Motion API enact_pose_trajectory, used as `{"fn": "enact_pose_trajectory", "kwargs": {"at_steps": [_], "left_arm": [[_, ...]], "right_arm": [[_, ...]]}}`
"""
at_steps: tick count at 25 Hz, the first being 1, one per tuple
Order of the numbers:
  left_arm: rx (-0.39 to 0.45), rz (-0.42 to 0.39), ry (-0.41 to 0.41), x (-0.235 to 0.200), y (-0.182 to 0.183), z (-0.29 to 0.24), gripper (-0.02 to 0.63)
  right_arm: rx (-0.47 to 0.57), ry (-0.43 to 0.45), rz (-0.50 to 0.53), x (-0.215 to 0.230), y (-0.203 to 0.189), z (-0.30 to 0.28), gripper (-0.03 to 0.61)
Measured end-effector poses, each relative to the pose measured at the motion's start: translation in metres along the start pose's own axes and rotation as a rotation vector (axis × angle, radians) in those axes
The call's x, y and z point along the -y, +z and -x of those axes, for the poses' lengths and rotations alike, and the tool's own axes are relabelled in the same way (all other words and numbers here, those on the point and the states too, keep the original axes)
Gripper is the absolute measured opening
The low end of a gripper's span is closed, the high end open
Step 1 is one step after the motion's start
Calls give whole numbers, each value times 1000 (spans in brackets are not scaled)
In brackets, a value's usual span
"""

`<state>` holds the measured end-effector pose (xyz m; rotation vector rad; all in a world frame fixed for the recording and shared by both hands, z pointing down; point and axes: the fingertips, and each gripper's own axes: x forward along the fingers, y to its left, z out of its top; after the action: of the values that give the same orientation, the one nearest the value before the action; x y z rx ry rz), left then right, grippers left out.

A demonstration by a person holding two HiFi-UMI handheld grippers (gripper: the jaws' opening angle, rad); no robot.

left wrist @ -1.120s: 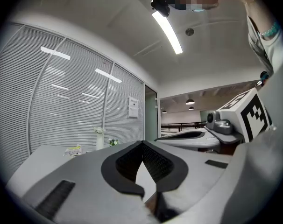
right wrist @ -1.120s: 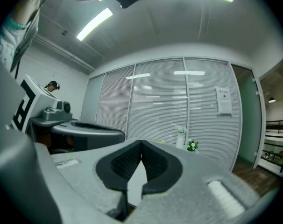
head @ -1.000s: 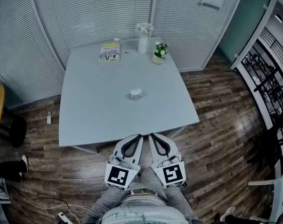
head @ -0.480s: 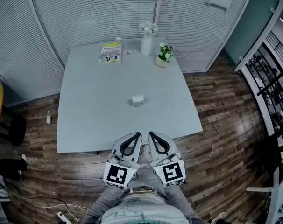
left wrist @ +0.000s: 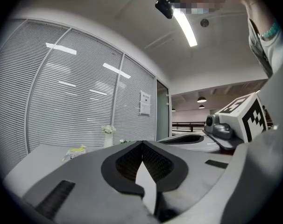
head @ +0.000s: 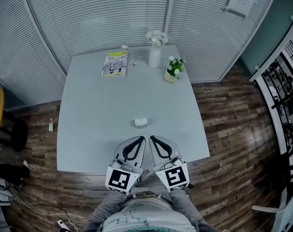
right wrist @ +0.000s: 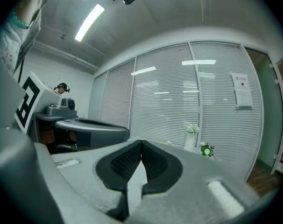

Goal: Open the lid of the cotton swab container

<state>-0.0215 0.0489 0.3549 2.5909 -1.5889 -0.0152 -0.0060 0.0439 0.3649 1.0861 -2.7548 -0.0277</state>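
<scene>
Both the left gripper (head: pixel 142 139) and the right gripper (head: pixel 152 138) have jaws fully closed, empty. Arriving closed, they could push the cotton swab container (head: pixel 140 123) across the table (head: pixel 88 129).

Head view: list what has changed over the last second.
The left gripper and right gripper have moved forward from the table's near edge to out over it, closing on the cotton swab container. Nothing was grasped or released. Unchanged: both pairs of jaws shut and empty; container, booklet and vase in place.
</scene>
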Motion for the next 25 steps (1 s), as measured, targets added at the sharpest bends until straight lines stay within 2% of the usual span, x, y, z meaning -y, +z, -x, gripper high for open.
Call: {"fn": "enact_pose_trajectory", "kwargs": {"at_steps": [11, 18, 25], "left_arm": [[-42, 2, 43, -24, -2, -78, -2], [-56, 41, 76, -45, -13, -97, -2], [-71, 32, 12, -56, -22, -109, -2]], "right_arm": [[-15, 77, -2, 68, -16, -49, 2], [-40, 129, -8, 77, -28, -73, 3], [-55, 117, -11, 80, -37, -91, 2]]}}
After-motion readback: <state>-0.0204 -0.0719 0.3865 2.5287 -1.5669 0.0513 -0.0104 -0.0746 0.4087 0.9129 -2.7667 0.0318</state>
